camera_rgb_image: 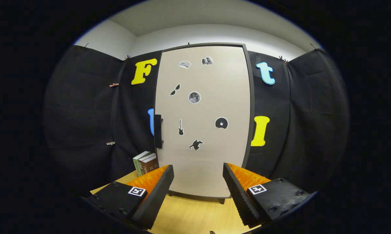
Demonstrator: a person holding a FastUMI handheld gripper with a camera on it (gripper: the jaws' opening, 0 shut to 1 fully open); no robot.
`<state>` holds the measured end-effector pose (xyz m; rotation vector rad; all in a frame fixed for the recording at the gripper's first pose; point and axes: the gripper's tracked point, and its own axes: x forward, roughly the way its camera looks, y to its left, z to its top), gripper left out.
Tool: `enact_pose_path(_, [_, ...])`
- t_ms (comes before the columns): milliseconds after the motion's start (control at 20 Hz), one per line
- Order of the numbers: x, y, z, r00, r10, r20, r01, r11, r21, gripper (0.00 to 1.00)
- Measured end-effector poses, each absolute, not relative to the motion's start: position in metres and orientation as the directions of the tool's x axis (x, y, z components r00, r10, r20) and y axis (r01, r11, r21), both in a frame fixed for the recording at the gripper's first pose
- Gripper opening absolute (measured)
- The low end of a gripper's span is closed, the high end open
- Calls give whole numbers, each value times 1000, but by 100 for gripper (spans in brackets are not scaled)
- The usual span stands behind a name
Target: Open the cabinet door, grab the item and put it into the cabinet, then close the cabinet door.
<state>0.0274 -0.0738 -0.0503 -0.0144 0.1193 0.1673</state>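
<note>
ahead, open gripper (198,177) faces closed cabinet door (203,130).

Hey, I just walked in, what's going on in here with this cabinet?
A person is holding a hand-held claw that points at a cabinet standing on a wooden table. The claw is open and holds nothing. The cabinet door is closed, with its dark handle on the edge toward the books, which stand on the table beside the cabinet, just beyond one finger. Nothing has been opened or picked up yet.
</note>
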Motion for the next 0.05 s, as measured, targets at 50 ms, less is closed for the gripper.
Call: enact_pose_path(50, [28,-74,-50,979,163,-120,-165,986,-8,98])
